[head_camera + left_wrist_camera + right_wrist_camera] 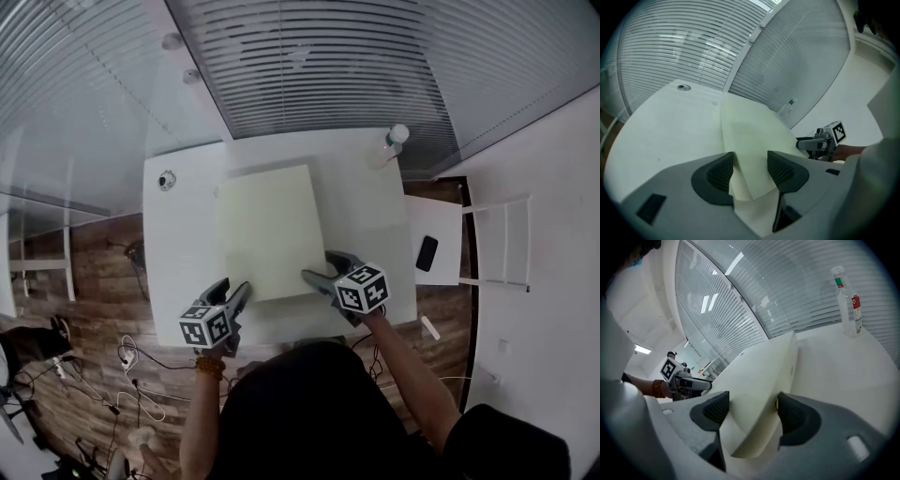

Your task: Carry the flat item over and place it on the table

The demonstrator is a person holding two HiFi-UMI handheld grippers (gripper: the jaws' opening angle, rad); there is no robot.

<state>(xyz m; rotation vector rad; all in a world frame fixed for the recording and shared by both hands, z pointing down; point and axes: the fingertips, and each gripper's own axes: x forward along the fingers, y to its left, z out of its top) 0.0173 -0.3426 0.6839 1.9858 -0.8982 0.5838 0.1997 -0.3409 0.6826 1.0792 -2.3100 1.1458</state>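
Between each gripper's jaws sits a near corner of the flat board [270, 230]. The left gripper [236, 287] and right gripper [319, 266] are both clamped on it, apparently keeping it level over the table [178, 244].

An office or meeting room is indicated. Two sides are closed off by glass partition walls [309, 66] fitted with horizontal slatted blinds, and strip ceiling lights [733, 263] are seen through the glass. A plain white table [183, 234] with a round cable grommet [167, 180] is set in the corner. A wood-plank floor [84, 281] is laid underneath, with loose cables [131, 375] strewn across it. A white chair [441, 220] with a phone [427, 252] on its seat is placed beside the table, and a plastic bottle [391, 145] is stood on the tabletop.
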